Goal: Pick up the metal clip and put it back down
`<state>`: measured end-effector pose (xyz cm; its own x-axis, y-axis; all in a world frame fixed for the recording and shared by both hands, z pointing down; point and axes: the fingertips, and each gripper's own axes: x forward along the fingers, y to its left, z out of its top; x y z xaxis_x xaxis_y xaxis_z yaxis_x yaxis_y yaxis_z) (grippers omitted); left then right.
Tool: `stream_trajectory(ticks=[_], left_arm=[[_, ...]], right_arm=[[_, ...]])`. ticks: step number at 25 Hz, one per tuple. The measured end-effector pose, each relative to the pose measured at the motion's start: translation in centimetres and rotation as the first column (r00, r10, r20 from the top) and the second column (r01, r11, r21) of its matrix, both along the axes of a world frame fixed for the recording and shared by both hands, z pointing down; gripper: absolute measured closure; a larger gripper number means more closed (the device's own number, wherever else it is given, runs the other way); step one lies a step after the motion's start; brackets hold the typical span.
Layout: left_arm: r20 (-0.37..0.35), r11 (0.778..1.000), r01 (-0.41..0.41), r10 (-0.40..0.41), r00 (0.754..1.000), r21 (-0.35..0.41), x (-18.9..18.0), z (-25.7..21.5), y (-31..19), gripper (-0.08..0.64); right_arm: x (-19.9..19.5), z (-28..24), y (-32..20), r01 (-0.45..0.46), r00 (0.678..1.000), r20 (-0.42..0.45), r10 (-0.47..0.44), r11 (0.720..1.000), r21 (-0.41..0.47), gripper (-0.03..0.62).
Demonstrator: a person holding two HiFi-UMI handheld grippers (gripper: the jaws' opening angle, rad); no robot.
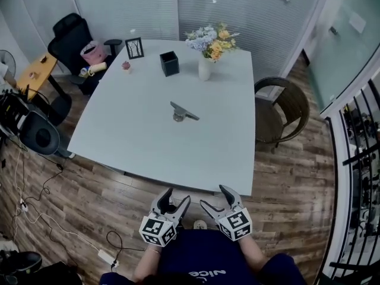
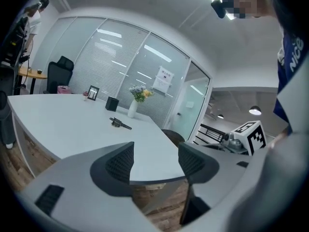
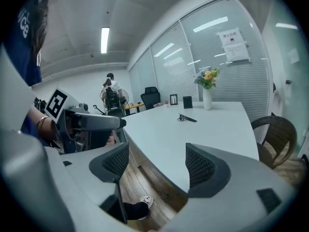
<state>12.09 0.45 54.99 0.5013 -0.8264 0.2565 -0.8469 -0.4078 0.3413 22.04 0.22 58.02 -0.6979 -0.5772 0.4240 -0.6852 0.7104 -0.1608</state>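
Glass-walled office with a white table (image 1: 119, 135) in the middle. Near the table's centre lies the clip (image 1: 183, 112), well apart from both tongs. Its long axis slants across the top in the head view: the broad end is up and left, and the thin end points down and right, toward the chair (image 1: 291, 105). Beyond it stand a vase (image 1: 205, 67) and a box (image 1: 169, 63). The left gripper (image 1: 178, 193) and right gripper (image 1: 212, 195) hover off the near edge, jaws apart and empty.
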Motion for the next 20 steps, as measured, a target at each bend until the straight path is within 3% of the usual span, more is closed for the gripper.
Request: stream_trajectory(ticks=[7,15,20], left_arm=[[0.022,0.998,-0.054,0.053,0.998,0.041,-4.9,-0.8,-5.7,0.275],[0.047,0.99,-0.142,0.141,0.989,0.025,-10.6,-0.5,-10.4,0.25],[0.057,0.988,-0.154,0.152,0.987,0.018,-13.0,-0.7,-12.2,0.244]], right_arm=[[-4.2,-0.9,-5.8,-0.12,0.993,0.004,0.12,0.992,0.045,0.236],[-7.8,-1.3,-11.3,-0.251,0.967,-0.014,0.253,0.964,0.083,0.236],[-9.5,-1.8,-14.0,-0.264,0.959,-0.07,0.275,0.955,0.131,0.241]])
